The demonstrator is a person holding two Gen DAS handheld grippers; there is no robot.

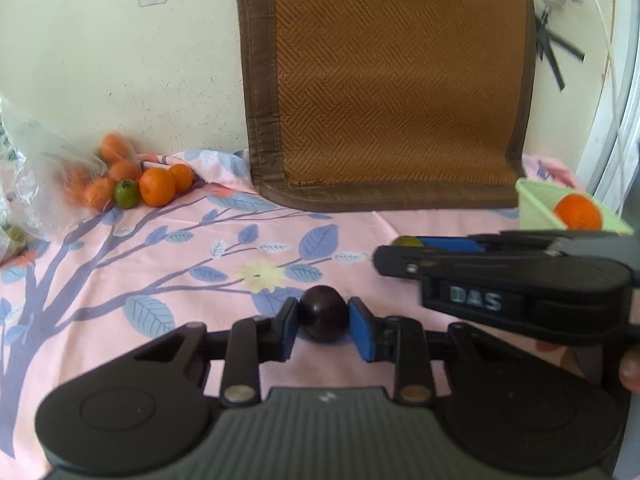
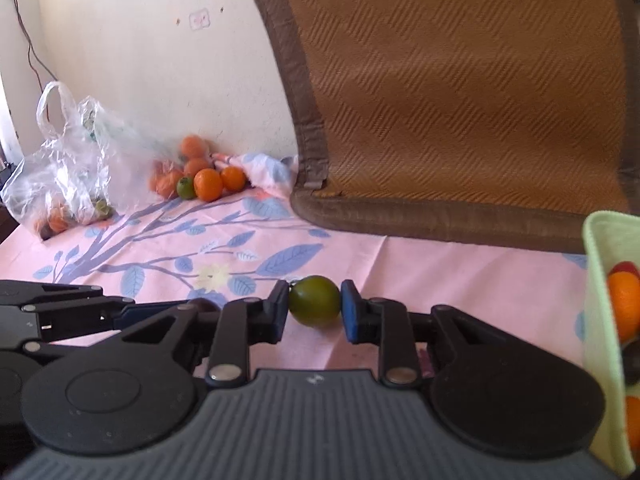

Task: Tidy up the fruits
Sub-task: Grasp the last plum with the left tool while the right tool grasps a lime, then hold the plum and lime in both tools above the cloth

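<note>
My left gripper (image 1: 323, 316) is shut on a dark purple plum (image 1: 323, 314), held just above the pink cloth. My right gripper (image 2: 314, 302) is shut on a green fruit (image 2: 315, 300); it also shows in the left wrist view (image 1: 404, 245) to the right of the left gripper. A pale green basket (image 2: 600, 280) at the right holds oranges (image 2: 624, 304) and dark fruit; it also shows in the left wrist view (image 1: 536, 204). A pile of oranges (image 1: 157, 186) with one green fruit (image 1: 127, 194) lies by the wall at the far left.
A pink floral cloth (image 1: 160, 280) covers the table. A brown woven mat (image 1: 392, 80) leans on the wall behind. A clear plastic bag (image 2: 68, 176) with more fruit sits at the far left. Cables (image 1: 604, 20) hang at the right wall.
</note>
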